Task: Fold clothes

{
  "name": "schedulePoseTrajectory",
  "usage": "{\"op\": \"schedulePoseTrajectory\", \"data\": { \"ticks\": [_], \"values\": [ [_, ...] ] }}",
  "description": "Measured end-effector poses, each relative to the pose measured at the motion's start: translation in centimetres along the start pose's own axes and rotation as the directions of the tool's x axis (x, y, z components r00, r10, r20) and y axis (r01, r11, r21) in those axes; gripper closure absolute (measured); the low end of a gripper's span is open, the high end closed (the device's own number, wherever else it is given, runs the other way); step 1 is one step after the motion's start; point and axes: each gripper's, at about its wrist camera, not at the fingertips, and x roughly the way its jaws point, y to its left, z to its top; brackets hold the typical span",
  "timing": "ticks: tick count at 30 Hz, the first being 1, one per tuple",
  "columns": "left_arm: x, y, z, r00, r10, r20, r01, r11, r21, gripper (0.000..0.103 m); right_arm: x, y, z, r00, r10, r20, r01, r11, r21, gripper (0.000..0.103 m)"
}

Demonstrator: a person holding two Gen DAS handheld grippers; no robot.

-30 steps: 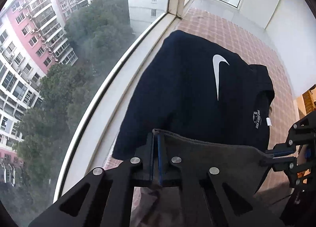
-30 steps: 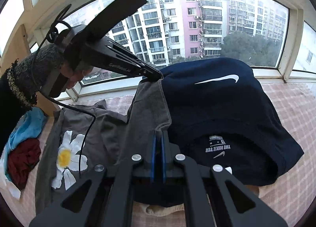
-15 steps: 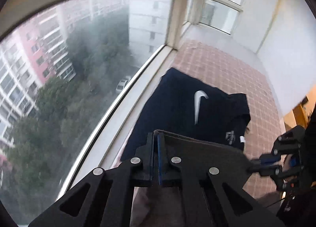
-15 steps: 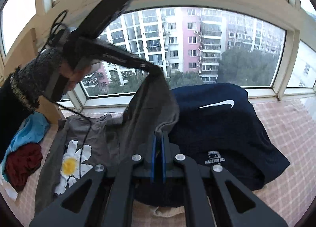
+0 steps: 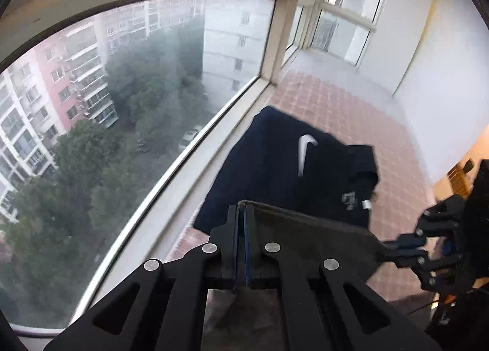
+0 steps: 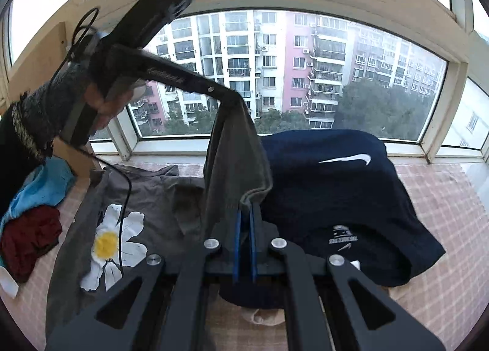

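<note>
Now I have the grey shirt (image 6: pixel 235 152) stretched between both grippers, left gripper (image 5: pixel 244 216) and right gripper (image 6: pixel 246 207) each clamped on an edge, tilted down above the navy shirt (image 6: pixel 336 192).

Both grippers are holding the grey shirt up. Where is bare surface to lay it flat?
Bare checked cloth lies right of the navy shirt, toward the white wall, and along the near edge. The left is crowded: the grey shirt drapes there, with blue and red clothes piled beyond.

Two wrist fisheyes, angled down, sharing navy shirt (image 5: pixel 275 167).
</note>
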Motion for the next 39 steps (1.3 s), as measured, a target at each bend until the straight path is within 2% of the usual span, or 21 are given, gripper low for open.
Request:
{"op": "schedulePoseTrajectory", "data": {
  "ticks": [4, 9, 14, 18, 21, 23, 28, 31, 36, 39],
  "values": [
    [1.5, -1.1, 1.7, 1.0, -0.017, -0.014, 0.017, 1.0, 0.008, 0.101, 0.0, -0.6, -0.2, 1.0, -0.019, 0.0, 0.019, 1.0, 0.021, 0.098],
    [3.6, -6.7, 6.2, 0.998, -0.055, -0.005, 0.055, 0.986, 0.156, 0.101, -0.9, -1.4, -0.7, 0.999, -0.051, 0.014, 0.05, 0.998, 0.042, 0.098],
    [6.7, -7.0, 6.2, 0.997, -0.034, -0.066, 0.044, 0.985, 0.168, 0.101, 0.3, -2.4, -1.3, 0.999, -0.05, -0.018, 0.051, 0.996, 0.072, 0.098],
    [6.6, -5.3, 4.7, 0.998, -0.005, -0.067, 0.014, 0.991, 0.135, 0.101, 0.2, -2.6, -1.3, 1.0, -0.028, -0.008, 0.029, 0.996, 0.086, 0.098],
    [4.5, -3.4, 3.0, 0.999, -0.027, -0.024, 0.029, 0.997, 0.074, 0.101, -0.1, -1.5, -0.8, 1.0, -0.016, 0.005, 0.015, 0.999, 0.051, 0.098],
    [3.0, -2.4, 1.3, 1.0, -0.002, -0.008, 0.002, 0.998, 0.061, 0.101, -0.4, -0.5, -0.4, 1.0, -0.003, 0.015, 0.003, 1.0, 0.021, 0.098],
    [0.0, -0.2, -4.3, 0.999, -0.002, 0.033, 0.002, 1.0, -0.018, 0.101, -0.8, 2.7, 0.5, 0.999, 0.049, 0.014, -0.047, 0.996, -0.082, 0.098],
    [-0.9, 1.4, -9.1, 1.0, -0.008, 0.024, 0.01, 0.996, -0.085, 0.101, 0.2, 4.9, 0.1, 0.996, 0.081, -0.027, -0.084, 0.985, -0.151, 0.098],
    [1.3, 2.7, -16.0, 0.996, -0.003, -0.094, -0.011, 0.989, -0.147, 0.101, 3.2, 9.0, -2.7, 0.984, 0.128, -0.128, -0.155, 0.961, -0.23, 0.098],
    [2.7, 2.8, -18.5, 0.988, 0.011, -0.153, -0.034, 0.988, -0.148, 0.101, 5.8, 10.6, -5.1, 0.962, 0.178, -0.205, -0.221, 0.953, -0.209, 0.098]
  ]
}}
